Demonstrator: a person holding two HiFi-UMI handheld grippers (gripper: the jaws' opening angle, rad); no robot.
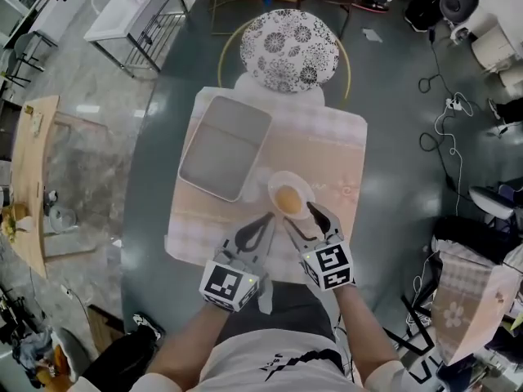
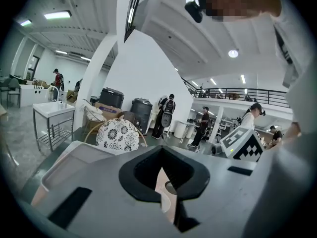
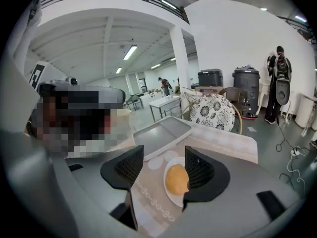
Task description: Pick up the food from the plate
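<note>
A round orange-brown bun (image 1: 288, 198) lies on a small white plate (image 1: 274, 184) on the pink checked cloth (image 1: 327, 153). My right gripper (image 1: 301, 213) stands open at the plate's near edge. In the right gripper view the bun (image 3: 176, 179) sits just ahead of the right gripper (image 3: 164, 155), close to the right pad, on the plate (image 3: 172, 163), and nothing is pressed between the pads. My left gripper (image 1: 268, 219) is just left of the plate with its jaw tips together and nothing held. In its own view the left gripper (image 2: 160, 152) points over the cloth.
An empty grey tray (image 1: 225, 145) lies on the cloth left of the plate and shows in the gripper views too (image 3: 161, 135). A chair with a black-and-white patterned cushion (image 1: 288, 49) stands at the table's far side. Cables and bags lie on the floor to the right.
</note>
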